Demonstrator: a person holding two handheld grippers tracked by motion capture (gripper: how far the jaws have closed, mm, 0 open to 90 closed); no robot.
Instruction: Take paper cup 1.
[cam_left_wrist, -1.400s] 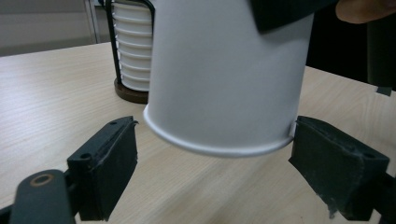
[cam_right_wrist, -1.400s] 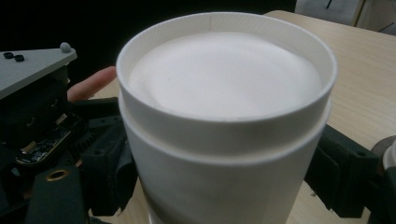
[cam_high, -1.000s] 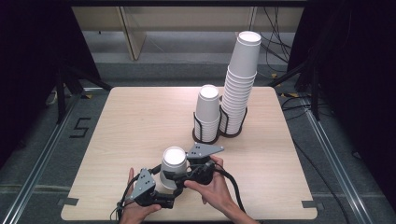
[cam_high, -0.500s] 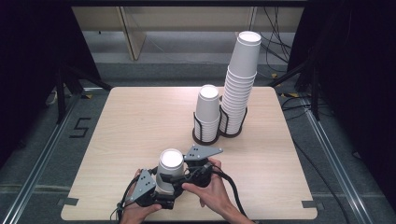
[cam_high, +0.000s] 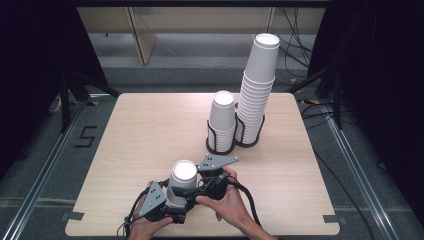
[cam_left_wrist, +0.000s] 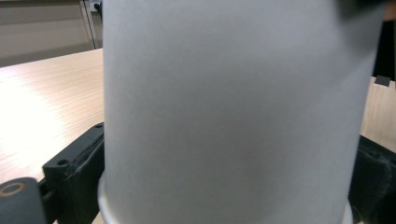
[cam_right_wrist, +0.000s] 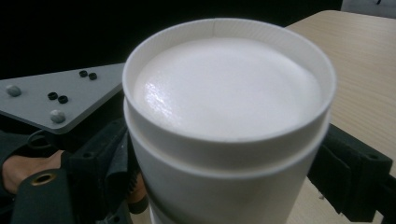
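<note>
White paper cups (cam_high: 182, 181), nested upside down, sit between both your grippers at the table's (cam_high: 150, 135) near edge. Your left gripper (cam_high: 170, 206) clamps the lower cup wall; your right gripper (cam_high: 196, 186) clamps the stack. Farther back, 2 wire holders carry a short stack (cam_high: 222, 120) and a tall stack (cam_high: 257, 85).
</note>
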